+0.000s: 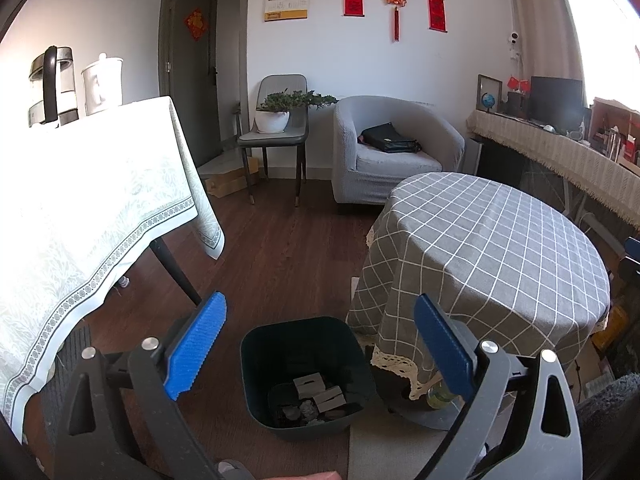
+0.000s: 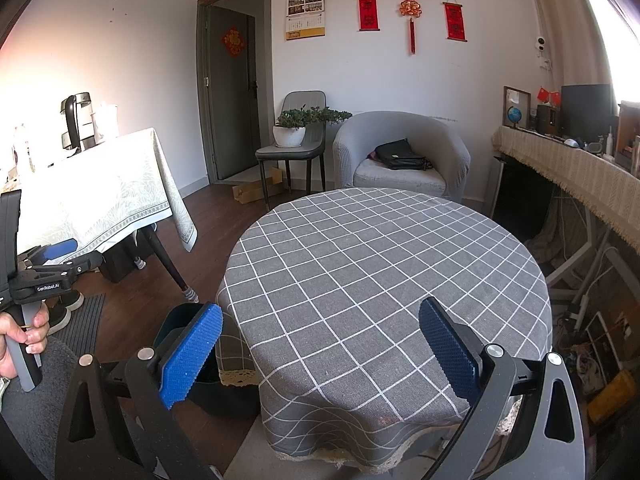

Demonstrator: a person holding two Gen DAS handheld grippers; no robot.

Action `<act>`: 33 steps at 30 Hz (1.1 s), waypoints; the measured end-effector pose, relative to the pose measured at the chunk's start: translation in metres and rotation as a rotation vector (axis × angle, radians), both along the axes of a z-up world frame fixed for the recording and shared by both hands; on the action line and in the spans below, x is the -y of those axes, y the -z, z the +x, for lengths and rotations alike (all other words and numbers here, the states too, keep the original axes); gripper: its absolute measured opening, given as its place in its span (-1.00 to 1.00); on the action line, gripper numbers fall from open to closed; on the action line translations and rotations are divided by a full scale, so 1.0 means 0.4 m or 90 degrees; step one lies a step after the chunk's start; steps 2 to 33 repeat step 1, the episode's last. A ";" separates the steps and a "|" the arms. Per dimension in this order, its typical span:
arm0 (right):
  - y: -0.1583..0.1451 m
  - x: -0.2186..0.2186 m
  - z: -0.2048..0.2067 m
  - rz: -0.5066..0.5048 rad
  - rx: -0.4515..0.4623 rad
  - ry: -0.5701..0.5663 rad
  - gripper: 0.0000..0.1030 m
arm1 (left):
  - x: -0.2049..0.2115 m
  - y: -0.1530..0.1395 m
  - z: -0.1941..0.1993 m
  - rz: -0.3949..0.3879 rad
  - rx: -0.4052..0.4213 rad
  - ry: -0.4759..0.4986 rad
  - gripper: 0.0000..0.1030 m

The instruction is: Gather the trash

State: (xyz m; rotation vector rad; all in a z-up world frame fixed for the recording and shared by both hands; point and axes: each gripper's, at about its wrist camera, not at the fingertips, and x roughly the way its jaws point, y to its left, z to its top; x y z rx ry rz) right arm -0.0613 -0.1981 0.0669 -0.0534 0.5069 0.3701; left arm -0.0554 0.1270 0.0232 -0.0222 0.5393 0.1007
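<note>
A dark square trash bin [image 1: 308, 376] stands on the wooden floor beside the round table. Several grey scraps and crumpled pieces of trash [image 1: 316, 400] lie in its bottom. My left gripper [image 1: 320, 340] is open and empty, held above the bin. My right gripper [image 2: 320, 344] is open and empty, held over the near edge of the round table [image 2: 384, 264] with its grey checked cloth. The bin [image 2: 176, 324] shows partly behind the right gripper's left finger. The left gripper [image 2: 56, 256] shows at the far left of the right wrist view, held in a hand.
A table with a white patterned cloth [image 1: 88, 208] stands at left, with a kettle [image 1: 52, 88] on it. A grey armchair [image 1: 392, 148] with a black bag, a chair holding a potted plant [image 1: 276, 116] and a long cluttered sideboard [image 1: 560, 148] line the far side.
</note>
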 end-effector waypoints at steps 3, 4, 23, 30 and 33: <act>0.000 0.000 0.000 0.000 0.000 0.000 0.93 | -0.001 0.001 0.002 0.000 -0.001 0.000 0.89; 0.000 0.000 0.000 0.000 0.000 0.000 0.93 | -0.001 0.001 0.002 0.000 -0.001 0.000 0.89; 0.000 0.000 0.000 0.000 0.000 0.000 0.93 | -0.001 0.001 0.002 0.000 -0.001 0.000 0.89; 0.000 0.000 0.000 0.000 0.000 0.000 0.93 | -0.001 0.001 0.002 0.000 -0.001 0.000 0.89; 0.000 0.000 0.000 0.000 0.000 0.000 0.93 | -0.001 0.001 0.002 0.000 -0.001 0.000 0.89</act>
